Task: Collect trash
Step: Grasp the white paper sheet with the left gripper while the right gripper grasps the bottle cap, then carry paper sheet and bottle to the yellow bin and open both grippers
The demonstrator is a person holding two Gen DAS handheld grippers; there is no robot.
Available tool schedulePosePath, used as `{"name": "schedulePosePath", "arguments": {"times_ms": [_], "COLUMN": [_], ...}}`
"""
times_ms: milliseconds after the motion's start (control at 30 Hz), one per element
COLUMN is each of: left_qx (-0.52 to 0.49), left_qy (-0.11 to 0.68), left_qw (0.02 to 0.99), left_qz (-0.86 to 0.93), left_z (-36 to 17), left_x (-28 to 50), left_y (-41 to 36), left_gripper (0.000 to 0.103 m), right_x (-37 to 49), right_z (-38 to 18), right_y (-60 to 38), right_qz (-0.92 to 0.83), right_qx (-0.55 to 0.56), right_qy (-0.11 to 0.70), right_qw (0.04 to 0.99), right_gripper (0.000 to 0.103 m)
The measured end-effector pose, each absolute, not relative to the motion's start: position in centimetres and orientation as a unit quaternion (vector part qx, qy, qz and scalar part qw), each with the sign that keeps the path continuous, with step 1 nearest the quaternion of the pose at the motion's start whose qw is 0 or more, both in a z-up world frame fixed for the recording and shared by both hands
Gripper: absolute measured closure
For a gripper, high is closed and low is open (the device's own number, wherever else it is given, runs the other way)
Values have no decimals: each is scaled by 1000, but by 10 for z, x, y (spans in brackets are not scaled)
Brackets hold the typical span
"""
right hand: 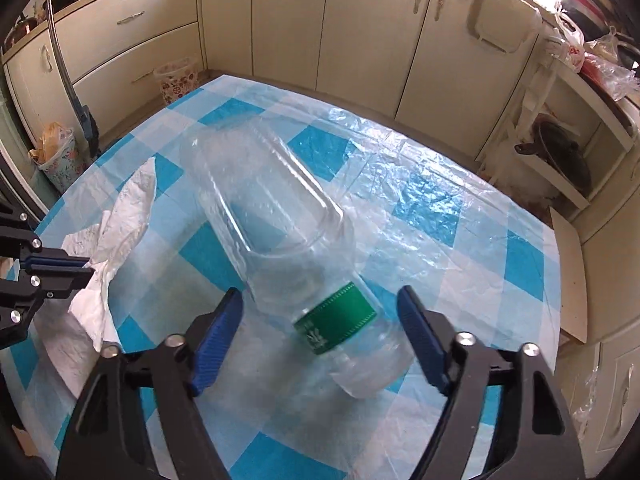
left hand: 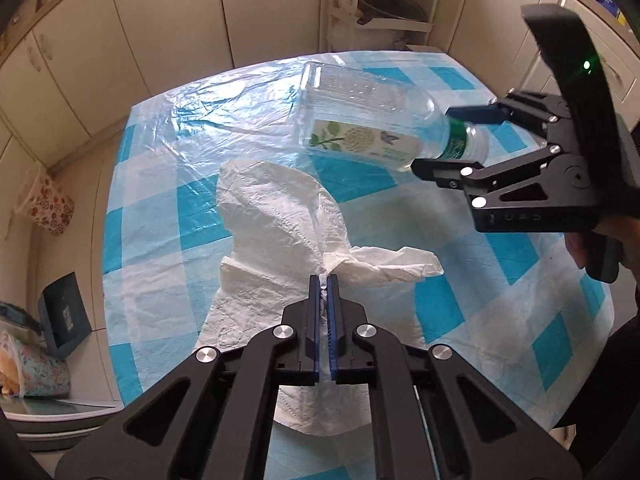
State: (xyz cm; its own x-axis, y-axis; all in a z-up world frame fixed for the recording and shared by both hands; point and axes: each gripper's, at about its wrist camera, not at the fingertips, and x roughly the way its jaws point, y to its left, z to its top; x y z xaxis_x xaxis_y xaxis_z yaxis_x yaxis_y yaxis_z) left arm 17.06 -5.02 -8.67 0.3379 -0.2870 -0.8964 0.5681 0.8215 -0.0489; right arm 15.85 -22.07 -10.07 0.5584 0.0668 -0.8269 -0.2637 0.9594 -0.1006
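Observation:
A clear plastic bottle (left hand: 360, 120) with a green neck band lies on its side on the blue-and-white checked tablecloth (left hand: 500, 320). My right gripper (left hand: 452, 140) is open, its fingers on either side of the bottle's neck; in the right wrist view the gripper (right hand: 320, 320) straddles the bottle (right hand: 288, 240) without touching it. My left gripper (left hand: 327, 280) is shut on a crumpled white paper towel (left hand: 272, 232), which hangs over the cloth. The towel (right hand: 116, 220) and the left gripper (right hand: 90, 268) show at the left of the right wrist view.
Cream cabinets (right hand: 360, 32) surround the table. A floral bin (left hand: 46, 204) stands on the floor to the left, also shown in the right wrist view (right hand: 176, 80). An open white shelf with a dark pan (right hand: 560, 152) stands at the right. A clear plastic sheet (left hand: 208, 112) covers the cloth's far part.

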Motion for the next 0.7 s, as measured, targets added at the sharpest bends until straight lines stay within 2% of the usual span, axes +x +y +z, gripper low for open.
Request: {"name": "schedulePosePath", "arguments": {"times_ms": [67, 133, 700], "left_qx": [125, 119, 126], "left_qy": [507, 503, 468], "left_qw": [808, 810, 822], "left_qz": [-272, -276, -299], "left_z": [-79, -74, -45], "left_x": [171, 169, 131], "left_y": [-49, -49, -91], "left_gripper": [100, 100, 100], "right_x": [153, 147, 55], "right_z": [-101, -100, -66], "right_y": [-220, -223, -267], "right_qz": [95, 106, 100], "right_qx": [-113, -99, -16], "right_qy": [466, 474, 467], "right_qw": [873, 868, 878], "right_gripper": [55, 61, 63]}}
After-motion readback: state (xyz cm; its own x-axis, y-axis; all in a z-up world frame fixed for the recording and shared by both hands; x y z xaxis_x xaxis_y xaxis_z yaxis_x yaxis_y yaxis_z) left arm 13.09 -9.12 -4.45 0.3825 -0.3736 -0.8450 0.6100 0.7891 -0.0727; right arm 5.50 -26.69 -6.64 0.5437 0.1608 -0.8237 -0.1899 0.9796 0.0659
